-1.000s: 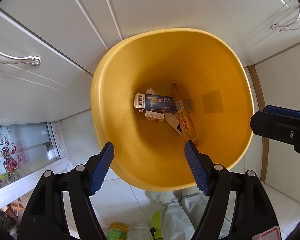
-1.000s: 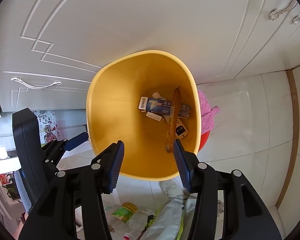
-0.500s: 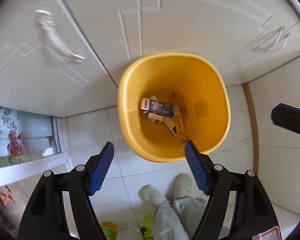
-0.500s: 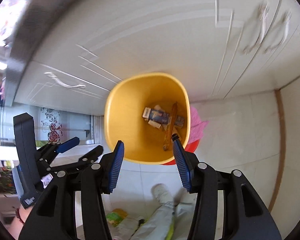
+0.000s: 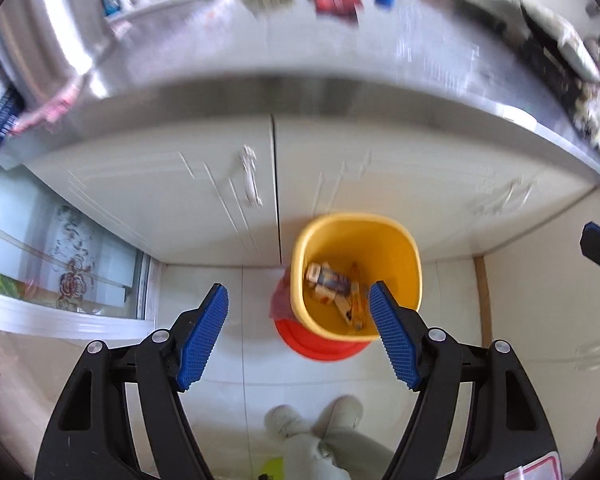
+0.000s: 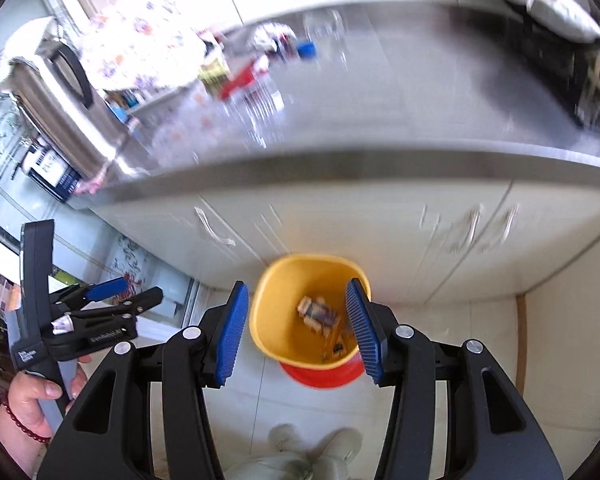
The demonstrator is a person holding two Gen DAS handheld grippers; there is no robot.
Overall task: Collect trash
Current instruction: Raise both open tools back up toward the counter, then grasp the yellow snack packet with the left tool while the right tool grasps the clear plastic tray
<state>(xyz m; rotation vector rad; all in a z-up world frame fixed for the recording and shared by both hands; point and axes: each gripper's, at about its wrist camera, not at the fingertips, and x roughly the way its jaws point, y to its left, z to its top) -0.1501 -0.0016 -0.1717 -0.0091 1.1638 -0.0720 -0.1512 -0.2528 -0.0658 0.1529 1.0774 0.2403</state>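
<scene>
1. Both grippers have risen well above the yellow bin (image 5: pixel 358 276), which filled the view a second ago and now looks small on the floor by the cabinet (image 5: pixel 220 184).
2. Left gripper (image 5: pixel 298 334) is spread and empty; right gripper (image 6: pixel 296 330) is half spread, nothing between its pads.
3. Boxes and wrappers (image 5: pixel 336 288) lie in the bin's bottom; more litter sits blurred on the counter (image 6: pixel 380 120).
4. Risk, as I judge it: a fast, blurred swing toward the counter could knock the bottles (image 6: pixel 260 96) over.
</scene>
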